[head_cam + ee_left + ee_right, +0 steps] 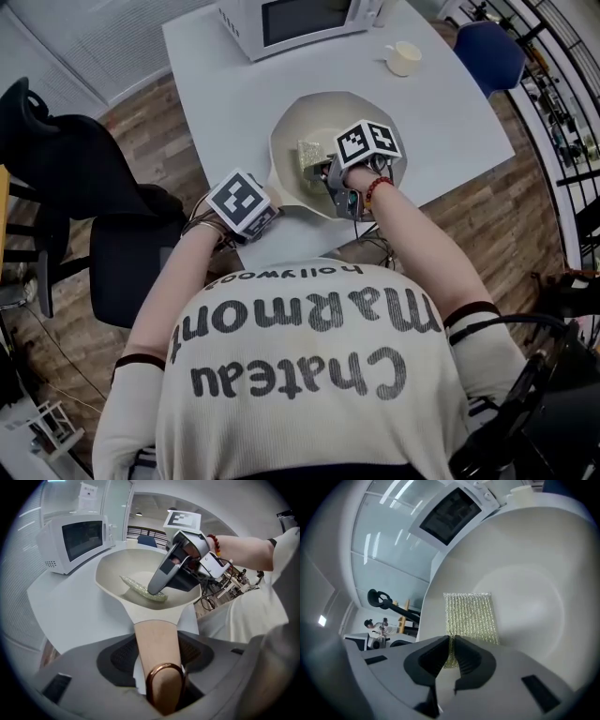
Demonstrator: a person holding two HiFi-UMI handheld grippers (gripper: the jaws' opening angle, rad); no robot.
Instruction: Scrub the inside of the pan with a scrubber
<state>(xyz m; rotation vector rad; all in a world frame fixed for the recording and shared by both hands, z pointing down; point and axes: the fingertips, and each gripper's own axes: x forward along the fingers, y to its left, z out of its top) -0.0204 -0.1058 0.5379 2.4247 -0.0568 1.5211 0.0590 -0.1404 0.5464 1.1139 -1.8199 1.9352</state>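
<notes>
A cream pan [291,159] sits at the near edge of the white table [225,84]. Its tan handle [157,653], with a copper ring at the end, lies between the jaws of my left gripper [157,667], which is shut on it. A yellow-green mesh scrubber [469,618] lies flat against the pan's inside [525,588], and my right gripper [452,656] is shut on its near edge. In the left gripper view the right gripper [161,581] reaches down into the pan [112,576] onto the scrubber [140,588]. The head view shows the scrubber [310,155] at the pan's left inner wall.
A white microwave [295,23] stands at the table's far edge, and a cream cup [404,58] sits to its right. A black office chair [84,216] is left of the person. A blue chair [492,52] stands beyond the table's right corner.
</notes>
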